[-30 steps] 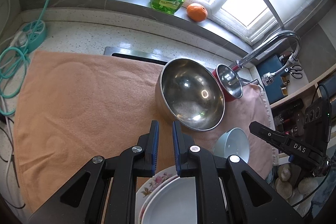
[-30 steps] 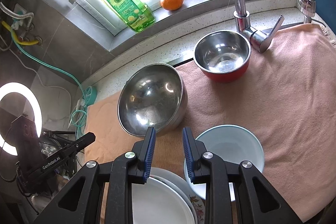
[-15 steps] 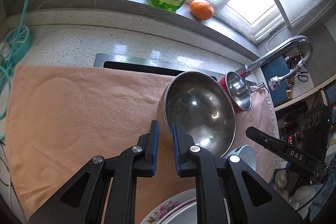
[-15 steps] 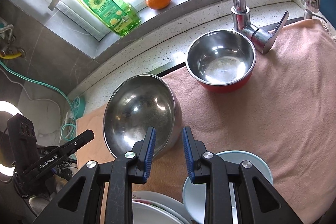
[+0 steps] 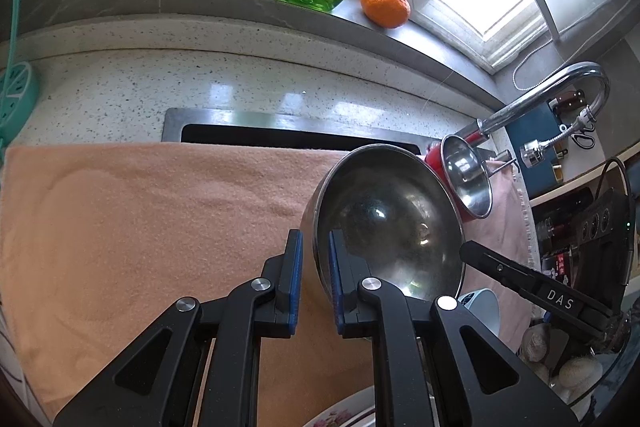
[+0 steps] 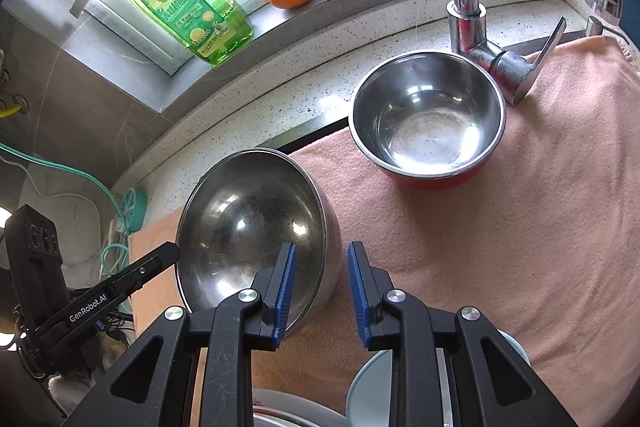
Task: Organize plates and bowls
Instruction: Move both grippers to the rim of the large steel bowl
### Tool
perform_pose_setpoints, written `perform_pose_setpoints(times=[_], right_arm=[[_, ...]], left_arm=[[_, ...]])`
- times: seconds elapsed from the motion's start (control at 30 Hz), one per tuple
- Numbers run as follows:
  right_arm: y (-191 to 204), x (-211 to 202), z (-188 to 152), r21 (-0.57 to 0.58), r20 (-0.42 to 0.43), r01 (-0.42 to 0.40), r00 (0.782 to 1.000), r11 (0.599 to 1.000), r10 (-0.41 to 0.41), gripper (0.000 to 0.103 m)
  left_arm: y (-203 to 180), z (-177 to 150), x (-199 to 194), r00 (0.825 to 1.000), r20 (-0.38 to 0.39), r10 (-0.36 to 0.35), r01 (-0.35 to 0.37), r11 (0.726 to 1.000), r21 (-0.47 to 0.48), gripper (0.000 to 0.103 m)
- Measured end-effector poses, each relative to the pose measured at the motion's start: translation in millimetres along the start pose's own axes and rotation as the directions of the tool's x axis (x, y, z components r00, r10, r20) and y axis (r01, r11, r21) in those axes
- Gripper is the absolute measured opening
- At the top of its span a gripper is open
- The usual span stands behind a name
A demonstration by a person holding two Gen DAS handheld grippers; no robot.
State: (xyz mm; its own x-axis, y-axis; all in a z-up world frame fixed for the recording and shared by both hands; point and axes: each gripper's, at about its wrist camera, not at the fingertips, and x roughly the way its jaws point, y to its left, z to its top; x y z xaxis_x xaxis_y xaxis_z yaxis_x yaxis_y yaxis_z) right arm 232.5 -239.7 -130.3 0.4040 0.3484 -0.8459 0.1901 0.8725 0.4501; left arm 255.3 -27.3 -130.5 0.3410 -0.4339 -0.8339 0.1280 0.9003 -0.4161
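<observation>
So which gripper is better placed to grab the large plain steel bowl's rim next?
Probably either: the large plain steel bowl has its rim between the fingers of the left gripper and the right gripper, on opposite sides.

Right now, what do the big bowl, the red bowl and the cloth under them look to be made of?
Big bowl: bare metal, probably stainless steel; polished, it mirrors the window light, with faint scuffing.
Red bowl: the same shiny metal inside, with a smooth red outer wall, either paint or plastic; I cannot tell which.
Cloth: soft peach towel fabric, matt with a fuzzy nap.
</observation>
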Motion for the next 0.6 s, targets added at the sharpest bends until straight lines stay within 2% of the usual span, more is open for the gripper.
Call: perform_pose_setpoints(times=[0.23,0.6], right_arm=[[-0.4,8.0,2.9,-0.008,-0.003,0.009,1.000,1.000,-0.009,0.023],[-0.5,13.2,3.8,-0.012,-0.010,0.018,1.000,1.000,-0.018,0.010]], left_arm=[[1.1,1.9,5.9,1.000,-0.007,0.002,-0.002,1.000,0.002,0.011],[3.3,2.8,12.2,1.000,-0.015,0.014,-0.014,1.000,-0.001,0.011]])
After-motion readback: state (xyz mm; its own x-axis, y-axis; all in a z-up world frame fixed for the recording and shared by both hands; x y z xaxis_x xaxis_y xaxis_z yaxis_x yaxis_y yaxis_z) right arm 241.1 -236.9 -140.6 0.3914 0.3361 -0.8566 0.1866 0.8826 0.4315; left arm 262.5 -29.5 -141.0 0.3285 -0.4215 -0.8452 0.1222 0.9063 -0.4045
